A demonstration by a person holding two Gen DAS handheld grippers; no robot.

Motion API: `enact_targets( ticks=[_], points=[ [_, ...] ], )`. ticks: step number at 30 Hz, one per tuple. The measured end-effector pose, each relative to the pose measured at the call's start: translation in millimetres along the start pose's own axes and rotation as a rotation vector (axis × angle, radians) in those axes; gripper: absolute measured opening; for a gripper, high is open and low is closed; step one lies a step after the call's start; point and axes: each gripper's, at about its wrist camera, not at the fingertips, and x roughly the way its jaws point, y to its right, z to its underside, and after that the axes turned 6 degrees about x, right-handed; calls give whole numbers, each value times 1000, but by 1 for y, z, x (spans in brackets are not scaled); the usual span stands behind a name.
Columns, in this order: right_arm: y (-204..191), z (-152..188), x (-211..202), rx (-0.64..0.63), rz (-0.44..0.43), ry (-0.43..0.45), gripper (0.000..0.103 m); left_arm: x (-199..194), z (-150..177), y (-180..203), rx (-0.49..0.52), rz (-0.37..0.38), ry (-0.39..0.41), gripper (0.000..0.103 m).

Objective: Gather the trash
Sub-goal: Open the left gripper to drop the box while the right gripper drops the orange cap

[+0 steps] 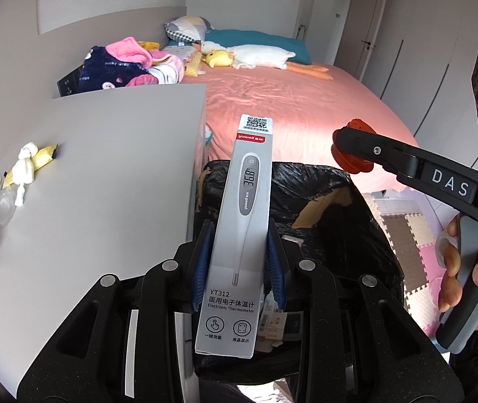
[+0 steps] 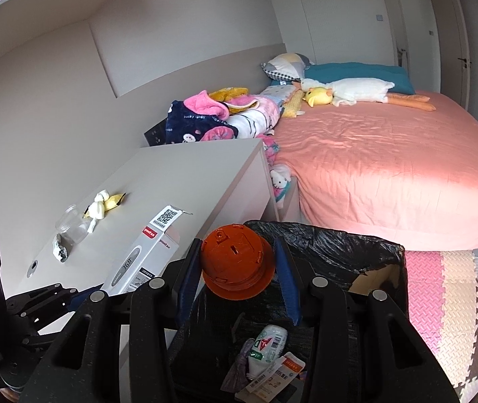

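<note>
Two pieces of trash hang over the bin (image 2: 356, 248), lined with crinkled black plastic: a flat grey cardboard box (image 1: 239, 221) pinched in the left gripper (image 1: 239, 268), and a ridged orange plastic cap (image 2: 235, 265) clamped in the right gripper (image 2: 239, 275).

Both wrist views close above bin (image 1: 356, 201) (image 2: 356, 248), facing bed (image 1: 289, 100) (image 2: 390, 154), sharing desk (image 1: 104, 168) (image 2: 185, 181).
</note>
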Motion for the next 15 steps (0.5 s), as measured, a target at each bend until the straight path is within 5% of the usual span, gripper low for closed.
enact_targets(
  ticks=[11, 12, 13, 14, 15],
  points=[
    [33, -2, -17, 58, 50, 28, 45, 15, -5, 31, 64, 96, -47, 31],
    [36, -2, -19, 67, 58, 32, 46, 18, -4, 33, 75, 130, -65, 36],
    [38, -2, -20, 74, 73, 40, 63, 20, -3, 36, 83, 149, -81, 47],
    [40, -2, -23, 79, 103, 65, 76, 21, -2, 39, 90, 145, -89, 88],
    [41, -2, -27, 81, 126, 87, 89, 20, -1, 42, 101, 118, -67, 97]
  ],
)
